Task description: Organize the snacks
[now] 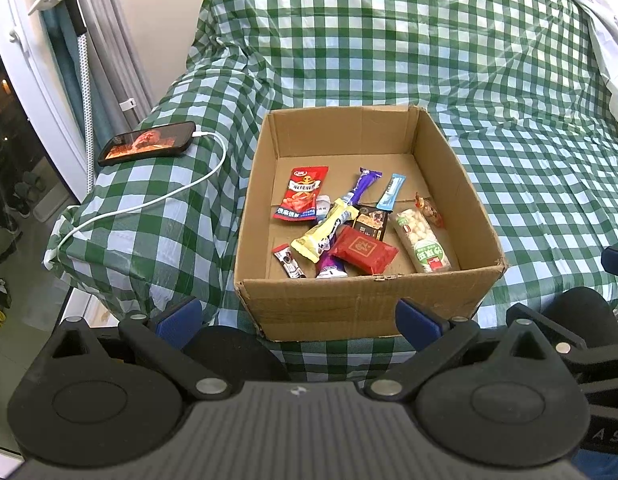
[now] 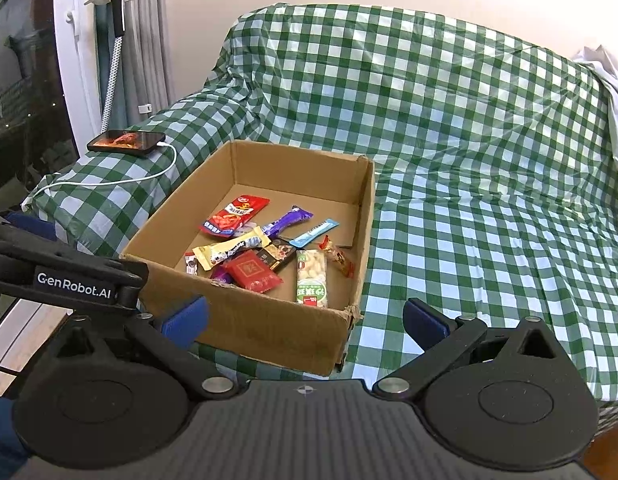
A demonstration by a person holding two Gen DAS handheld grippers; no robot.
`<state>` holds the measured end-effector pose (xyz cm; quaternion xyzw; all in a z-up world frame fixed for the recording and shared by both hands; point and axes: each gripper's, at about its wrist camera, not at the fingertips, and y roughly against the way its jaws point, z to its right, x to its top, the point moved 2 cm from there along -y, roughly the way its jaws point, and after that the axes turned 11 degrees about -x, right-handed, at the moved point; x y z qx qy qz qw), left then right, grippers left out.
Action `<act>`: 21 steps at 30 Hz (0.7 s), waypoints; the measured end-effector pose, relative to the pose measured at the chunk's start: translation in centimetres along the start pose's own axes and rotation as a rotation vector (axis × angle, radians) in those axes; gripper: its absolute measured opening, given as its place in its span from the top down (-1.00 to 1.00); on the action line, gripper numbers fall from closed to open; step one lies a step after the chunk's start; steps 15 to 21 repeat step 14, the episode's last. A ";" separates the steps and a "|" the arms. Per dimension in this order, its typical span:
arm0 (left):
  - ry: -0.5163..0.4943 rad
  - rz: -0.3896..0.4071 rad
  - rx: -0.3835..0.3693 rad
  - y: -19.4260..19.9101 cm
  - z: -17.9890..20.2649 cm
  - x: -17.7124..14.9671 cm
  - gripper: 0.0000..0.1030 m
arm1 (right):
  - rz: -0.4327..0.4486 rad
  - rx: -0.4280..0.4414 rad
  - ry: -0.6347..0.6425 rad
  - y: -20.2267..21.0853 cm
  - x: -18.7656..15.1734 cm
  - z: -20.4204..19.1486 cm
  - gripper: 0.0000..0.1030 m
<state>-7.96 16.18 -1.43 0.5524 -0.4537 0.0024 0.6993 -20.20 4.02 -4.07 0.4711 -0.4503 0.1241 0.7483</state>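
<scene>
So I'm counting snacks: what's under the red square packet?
Under the red square packet, a purple wrapper and a dark bar partly show; anything fully beneath is hidden.

Green-checked covered sofa (image 1: 509, 140), cardboard box (image 1: 361, 304), charging phone (image 1: 147, 143)

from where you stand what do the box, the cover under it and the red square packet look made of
Box: corrugated cardboard, matte brown, frayed corners and creases.
Cover: looks like thin plastic sheeting, checked green and white; it shines and crinkles.
Red square packet: probably glossy plastic film, given its sheen and sealed edges.
</scene>
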 end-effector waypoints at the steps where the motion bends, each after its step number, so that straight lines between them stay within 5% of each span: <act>1: -0.002 -0.002 0.001 -0.1 0.0 0.0 -0.99 | -0.002 -0.001 -0.001 0.0 0.0 0.0 -0.99; 21: -0.019 0.002 0.003 -0.2 -0.2 -0.1 -0.99 | -0.024 -0.012 -0.009 -0.4 0.0 -0.4 -0.99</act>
